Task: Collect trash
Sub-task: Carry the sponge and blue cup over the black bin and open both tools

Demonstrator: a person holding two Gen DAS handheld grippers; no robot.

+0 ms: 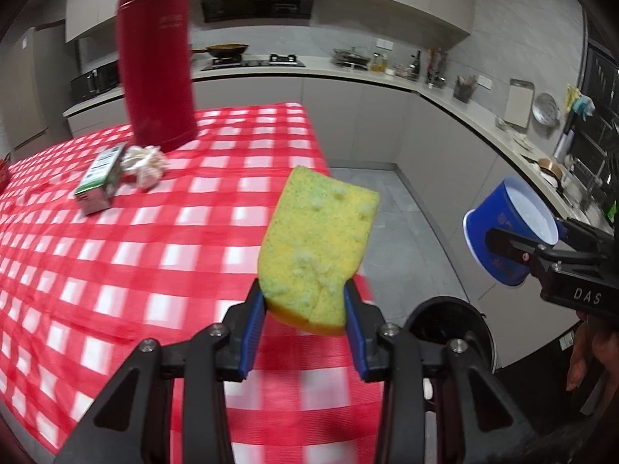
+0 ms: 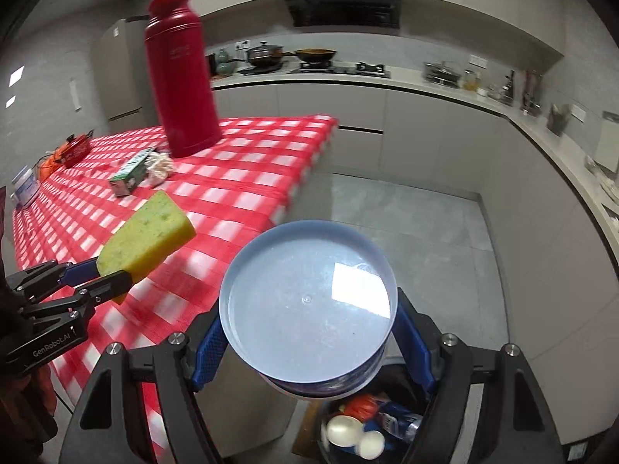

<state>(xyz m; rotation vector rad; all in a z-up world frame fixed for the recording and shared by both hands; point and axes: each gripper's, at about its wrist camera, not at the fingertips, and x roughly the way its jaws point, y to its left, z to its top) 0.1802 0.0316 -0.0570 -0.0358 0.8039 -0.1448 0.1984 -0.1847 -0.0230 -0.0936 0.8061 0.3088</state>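
Observation:
My left gripper (image 1: 305,305) is shut on a yellow-green sponge (image 1: 321,243), held up over the table's corner; the sponge (image 2: 151,236) and that gripper (image 2: 100,278) also show at the left of the right wrist view. My right gripper (image 2: 309,348) is shut on a blue paper cup (image 2: 309,309), its white inside facing the camera; the cup (image 1: 506,232) appears at the right of the left wrist view. A black trash bin (image 2: 371,429) with several discarded items sits just below the cup. On the table lie a green-white carton (image 1: 100,179) and a crumpled tissue (image 1: 147,164).
A tall red thermos (image 1: 154,62) stands on the red-checked tablecloth (image 1: 116,270) behind the carton. A red pot (image 2: 75,149) and stacked containers (image 2: 25,187) sit at the table's far left. Grey kitchen counters (image 1: 445,96) ring the tiled floor (image 2: 406,224).

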